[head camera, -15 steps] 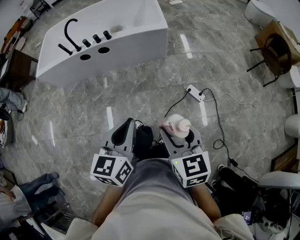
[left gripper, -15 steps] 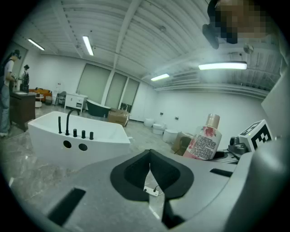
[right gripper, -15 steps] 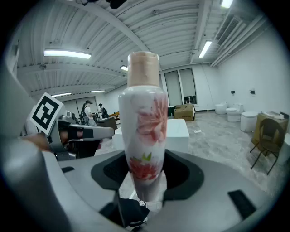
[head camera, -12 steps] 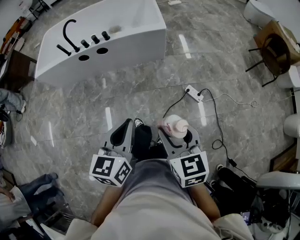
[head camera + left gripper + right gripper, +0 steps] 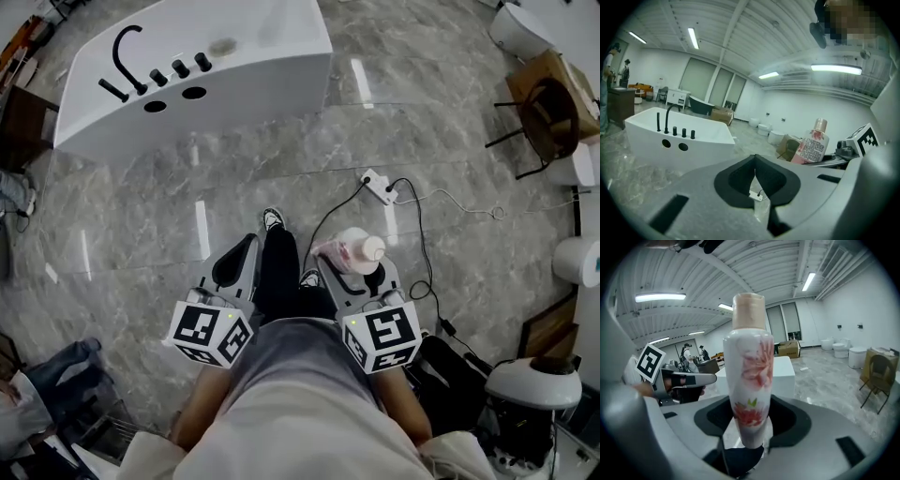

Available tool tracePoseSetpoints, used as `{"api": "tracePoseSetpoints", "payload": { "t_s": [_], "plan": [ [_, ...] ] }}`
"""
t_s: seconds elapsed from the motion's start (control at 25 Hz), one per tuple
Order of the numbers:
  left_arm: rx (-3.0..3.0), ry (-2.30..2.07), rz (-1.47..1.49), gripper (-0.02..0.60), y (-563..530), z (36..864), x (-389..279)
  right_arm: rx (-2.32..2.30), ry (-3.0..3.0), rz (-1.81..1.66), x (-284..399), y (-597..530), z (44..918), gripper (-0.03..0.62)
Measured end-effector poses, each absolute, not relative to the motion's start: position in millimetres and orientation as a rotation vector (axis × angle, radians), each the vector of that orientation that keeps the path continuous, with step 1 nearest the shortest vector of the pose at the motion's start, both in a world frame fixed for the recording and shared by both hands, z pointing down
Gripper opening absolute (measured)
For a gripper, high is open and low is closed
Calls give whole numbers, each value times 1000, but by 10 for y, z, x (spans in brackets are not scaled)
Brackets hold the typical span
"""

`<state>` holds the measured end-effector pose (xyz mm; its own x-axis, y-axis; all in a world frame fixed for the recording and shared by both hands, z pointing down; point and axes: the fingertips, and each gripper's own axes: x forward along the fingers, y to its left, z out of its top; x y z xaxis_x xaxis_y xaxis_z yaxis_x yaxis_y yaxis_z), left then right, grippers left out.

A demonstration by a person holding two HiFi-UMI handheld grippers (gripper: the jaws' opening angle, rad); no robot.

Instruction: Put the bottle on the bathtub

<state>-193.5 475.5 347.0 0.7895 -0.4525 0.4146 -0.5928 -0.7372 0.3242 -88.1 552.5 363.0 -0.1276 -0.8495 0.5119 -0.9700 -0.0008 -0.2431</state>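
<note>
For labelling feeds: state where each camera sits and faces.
Head view: on the person's head, looking down at the floor; torso, legs, left gripper and right gripper show.
Left gripper view: on that gripper, along its shut jaws toward the bathtub.
Right gripper view: on that gripper, facing the bottle in its jaws.
Shared: all three show the bottle.

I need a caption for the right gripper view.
Right tongs grip a flowered bottle upright; white bathtub stands behind it.
</note>
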Motion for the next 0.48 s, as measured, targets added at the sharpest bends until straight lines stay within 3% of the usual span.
{"api": "tracePoseSetpoints", "payload": {
  "t_s": [0.48],
  "plan": [
    [2542, -752, 426, 8, 3417, 3411, -1616, 1851, -2025, 807, -583, 4223, 3611, 222]
  ]
}}
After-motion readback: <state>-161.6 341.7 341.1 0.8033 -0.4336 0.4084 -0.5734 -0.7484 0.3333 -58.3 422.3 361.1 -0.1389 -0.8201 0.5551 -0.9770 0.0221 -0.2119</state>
